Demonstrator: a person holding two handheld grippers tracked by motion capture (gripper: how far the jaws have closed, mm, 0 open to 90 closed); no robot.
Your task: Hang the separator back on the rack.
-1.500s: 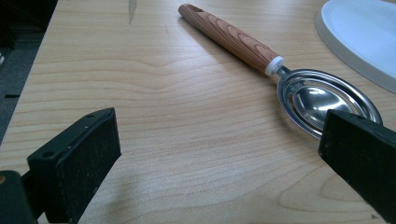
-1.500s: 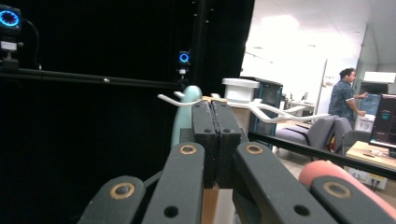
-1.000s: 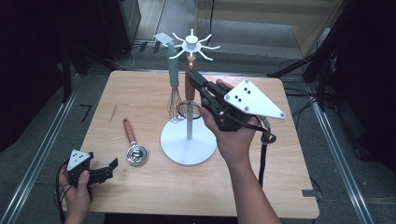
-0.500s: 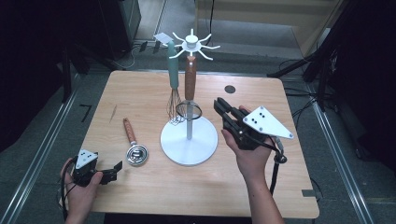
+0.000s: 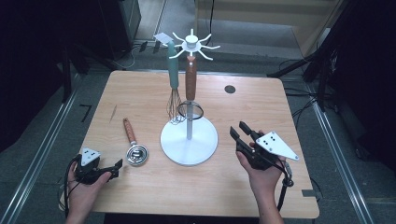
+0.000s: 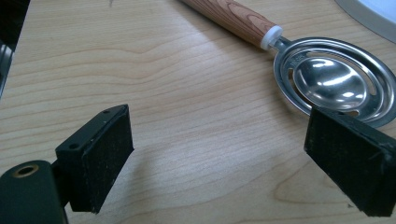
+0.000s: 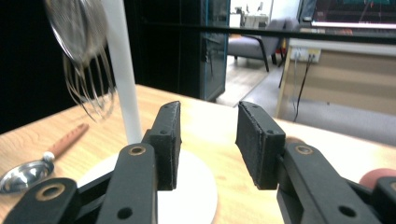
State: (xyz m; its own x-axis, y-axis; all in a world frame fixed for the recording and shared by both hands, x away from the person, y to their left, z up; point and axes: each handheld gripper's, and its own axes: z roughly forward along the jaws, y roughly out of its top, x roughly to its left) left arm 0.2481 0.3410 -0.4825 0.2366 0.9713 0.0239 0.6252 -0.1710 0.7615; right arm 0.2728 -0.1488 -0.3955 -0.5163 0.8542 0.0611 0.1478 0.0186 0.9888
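A white utensil stand (image 5: 177, 144) rises mid-table. From its top hooks hang a teal-handled whisk (image 5: 174, 70) and a wooden-handled strainer (image 5: 190, 77). A wooden-handled egg separator (image 5: 135, 151) lies flat to the left of the base. My left gripper (image 5: 116, 168) rests low at the front left, open; its jaws have just been closing slightly, with bare wood between them (image 6: 219, 158) and the separator bowl (image 6: 327, 81) just beyond. My right gripper (image 5: 237, 129) sits right of the base, pointing at the stand pole (image 7: 122, 70); its jaws (image 7: 205, 140) have just been opening, holding nothing.
A dark round spot (image 5: 229, 88) marks the table's far right. A thin stick (image 5: 113, 113) lies at the left. Beyond the table's front and side edges the floor drops away, with metal rails on both sides and dark equipment behind.
My right hand has come down from the hanging strainer's handle to table height right of the base, its jaws parting with nothing in them. The left hand has hardly moved.
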